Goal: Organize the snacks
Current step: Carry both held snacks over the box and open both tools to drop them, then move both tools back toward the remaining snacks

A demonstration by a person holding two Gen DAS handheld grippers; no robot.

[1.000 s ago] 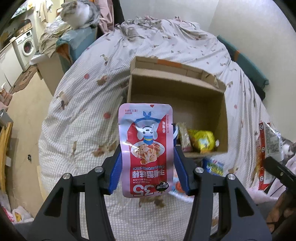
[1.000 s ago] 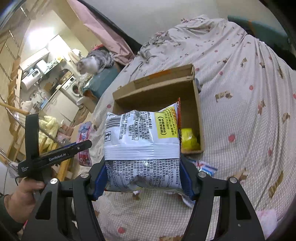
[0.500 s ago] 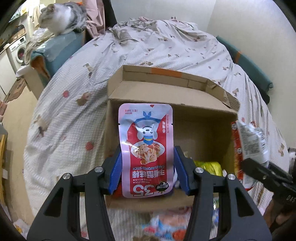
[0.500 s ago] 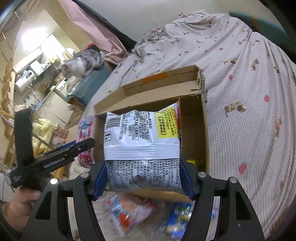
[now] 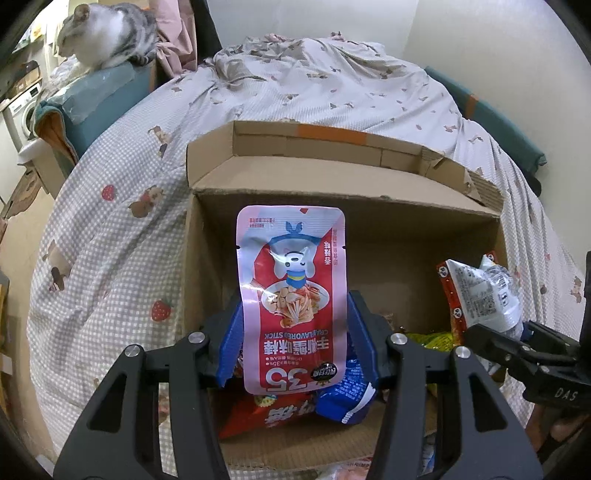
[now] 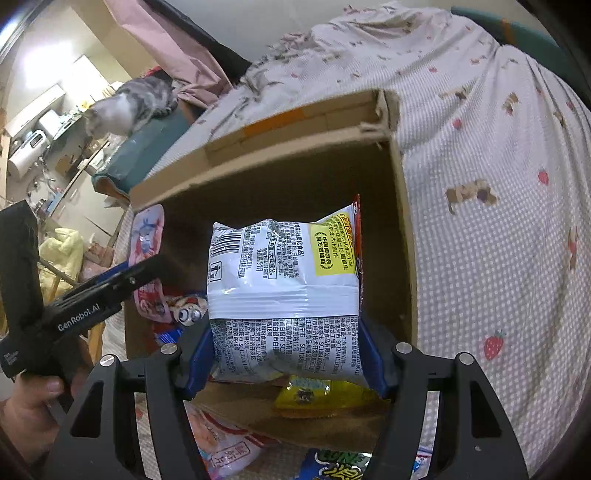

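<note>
- Two snack packets are hanging over the open cardboard box point(image 5: 369, 218): the pink crab-stick pouch point(image 5: 291, 299) is being clamped by the left tongs point(image 5: 295, 347), and the white noodle packet point(image 6: 284, 295) is being clamped by the right tongs point(image 6: 286, 354).
- Both packets are standing upright between the blue pads point(image 5: 231, 343), their lower parts pinched and their tops sticking forward past the fingertips.
- Left tongs are pointing down into the box's left half; the right tongs are reaching in over its right half, their packet showing at the right edge of the left wrist view.
- Compared with a second ago, both tongs are sitting much closer to the box, which is now filling each view, and the grips are looking unchanged.
- Inside the box, a red bag point(image 5: 266, 417) and a blue bag point(image 5: 343, 402) are lying under the pouch, and a yellow packet point(image 6: 314, 395) is lying under the noodle packet.
- More snack packets point(image 6: 221, 443) are lying on the bed just in front of the box.
- Around it, the patterned bedspread point(image 5: 122, 236) is covering the bed, and a grey-and-white cat point(image 5: 103, 33) is sitting on a teal cushion beyond the bed's left side.
</note>
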